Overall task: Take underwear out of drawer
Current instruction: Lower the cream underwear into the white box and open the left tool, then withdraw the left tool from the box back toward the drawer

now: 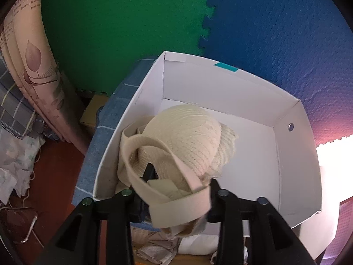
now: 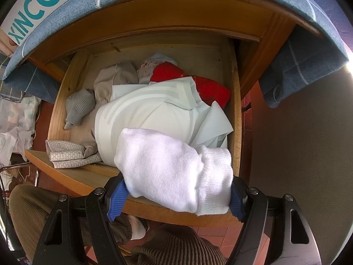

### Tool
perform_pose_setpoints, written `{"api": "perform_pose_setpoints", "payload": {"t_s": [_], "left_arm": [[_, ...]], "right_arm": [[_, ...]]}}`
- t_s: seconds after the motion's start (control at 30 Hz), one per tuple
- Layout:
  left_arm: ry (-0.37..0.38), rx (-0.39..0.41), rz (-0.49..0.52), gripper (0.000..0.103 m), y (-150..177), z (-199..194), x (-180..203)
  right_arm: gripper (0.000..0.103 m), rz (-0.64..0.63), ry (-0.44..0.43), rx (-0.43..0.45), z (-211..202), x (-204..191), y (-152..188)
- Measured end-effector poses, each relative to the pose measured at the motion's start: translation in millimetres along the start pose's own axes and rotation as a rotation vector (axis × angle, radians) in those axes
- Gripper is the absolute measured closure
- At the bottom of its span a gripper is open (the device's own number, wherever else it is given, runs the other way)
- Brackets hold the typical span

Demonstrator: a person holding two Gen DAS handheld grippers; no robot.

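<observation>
Fingers on the right gripper (image 2: 177, 195) are clamping a rolled white knit bundle (image 2: 174, 170), blue pads (image 2: 117, 198) pressing on both sides of it, right over the front edge of the open wooden drawer (image 2: 237, 119). Can't honestly tell if that bundle is underwear or socks, it's just ribbed white cotton.

Over on the left gripper (image 1: 176, 194), the black fingers (image 1: 215, 187) are sitting on either side of a cream bra (image 1: 183, 141), whose strap is looping over them. The bra is blocking the pads, so I can't tell whether they're pinching it or just sitting loose around it. It's hanging in the near left corner of a white cardboard box (image 1: 293, 132), and that box is sitting on a blue checked cloth (image 1: 119, 101).

Back in the drawer, behind the white bundle, a pale blue folded garment (image 2: 154, 110) is taking up most of the middle, with something red (image 2: 198, 84) tucked behind it, a beige piece (image 2: 117, 77) and a grey rolled one (image 2: 79, 106) off to the left, and a honeycomb-print folded piece (image 2: 68, 154) draping over the front left corner.

Behind the box, green (image 1: 121, 22) and blue (image 1: 275, 22) foam mats are covering the wall.
</observation>
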State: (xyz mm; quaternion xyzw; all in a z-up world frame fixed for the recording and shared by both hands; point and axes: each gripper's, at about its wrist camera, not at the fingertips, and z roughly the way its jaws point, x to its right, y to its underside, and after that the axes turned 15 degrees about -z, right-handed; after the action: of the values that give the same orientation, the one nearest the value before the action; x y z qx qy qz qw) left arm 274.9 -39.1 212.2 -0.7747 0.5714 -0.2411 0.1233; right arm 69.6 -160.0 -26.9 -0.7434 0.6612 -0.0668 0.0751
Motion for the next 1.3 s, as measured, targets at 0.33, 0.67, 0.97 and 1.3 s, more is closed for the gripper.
{"api": "perform_pose_setpoints", "payload": {"t_s": [0.33,0.67,0.97,1.3], "left_arm": [[0.055,0.013,0.099,0.041,-1.7,0.5,3.9],[0.112,0.077,0.152,0.035,-9.0,-30.6,1.3],[0.089,0.106,0.176,0.035,0.1,-59.0,-27.1],[0.012,0.182,0.190,0.035,39.0,-78.1,-91.1]], "right_arm": [[0.030,0.000,-0.004,0.001,0.0,0.8,0.9],[0.030,-0.008,0.010,-0.008,0.7,-1.7,0.0],[0.030,-0.013,0.029,-0.019,3.4,-4.7,-1.6],[0.030,-0.001,0.014,0.013,-2.5,-0.2,1.4]]}}
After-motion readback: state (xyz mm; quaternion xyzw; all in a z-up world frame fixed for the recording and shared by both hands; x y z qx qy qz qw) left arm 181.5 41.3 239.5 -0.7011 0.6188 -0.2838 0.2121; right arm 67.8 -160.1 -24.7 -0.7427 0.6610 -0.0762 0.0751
